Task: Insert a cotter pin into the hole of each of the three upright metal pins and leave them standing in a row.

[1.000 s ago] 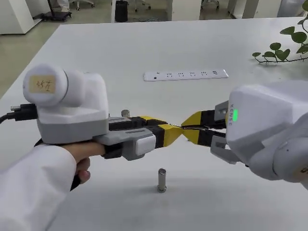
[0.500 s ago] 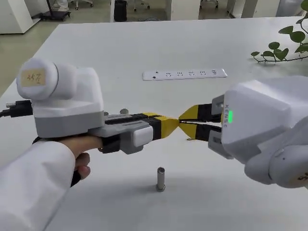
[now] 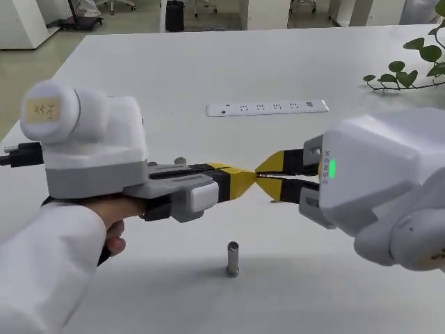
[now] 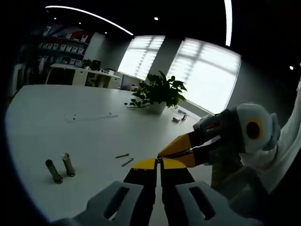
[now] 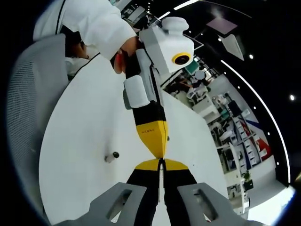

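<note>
Left gripper [image 3: 242, 179]: jaws pressed together, yellow tips held level above the table [image 3: 139, 69]. I cannot tell whether anything thin is pinched between them.
Right gripper [image 3: 270, 174]: jaws also closed. In the right gripper view a fine pale line runs between them, too thin to name.
Grippers together: pointed at each other, tips meeting nose to nose.
Metal pin [image 3: 233, 259]: upright on the table, below the meeting tips on the person's side, apart from both grippers.
Two other metal pins [image 4: 54, 171]: standing close together, off to the left of the left gripper's jaws in its own view.
Cotter pins [image 4: 123, 155]: two lying loose on the table, between those two pins and the left gripper's tips.
Power strip [image 3: 268, 108]: flat on the table beyond both grippers, well apart.
</note>
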The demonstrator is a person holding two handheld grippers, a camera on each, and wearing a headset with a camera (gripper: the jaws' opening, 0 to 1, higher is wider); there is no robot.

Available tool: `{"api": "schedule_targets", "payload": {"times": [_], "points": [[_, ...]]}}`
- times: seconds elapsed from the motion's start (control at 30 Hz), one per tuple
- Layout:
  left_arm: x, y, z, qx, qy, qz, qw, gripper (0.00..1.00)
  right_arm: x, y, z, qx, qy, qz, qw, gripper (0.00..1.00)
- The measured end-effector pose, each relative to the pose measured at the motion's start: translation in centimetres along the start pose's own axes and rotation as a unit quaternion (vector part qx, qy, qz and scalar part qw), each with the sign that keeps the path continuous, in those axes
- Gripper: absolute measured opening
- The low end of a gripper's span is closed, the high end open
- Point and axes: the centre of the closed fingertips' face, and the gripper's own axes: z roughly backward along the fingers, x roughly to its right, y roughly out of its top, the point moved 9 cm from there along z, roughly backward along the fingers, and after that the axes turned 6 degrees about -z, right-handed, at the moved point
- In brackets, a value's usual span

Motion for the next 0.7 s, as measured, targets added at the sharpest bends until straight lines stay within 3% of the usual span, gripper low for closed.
{"api": "schedule_targets", "payload": {"times": [0.3,0.7], "points": [[0.06,0.02,0.00,-0.001,0.002,-0.003,1.0000,0.00,-0.02,0.02,0.18,0.003,0.001,0.032,0.9995,0.00],[0.21,-0.07,0.08,-0.006,0.007,-0.006,0.9999,0.00,0.02,-0.23,0.16,0.008,0.011,0.013,0.9998,0.00]]}}
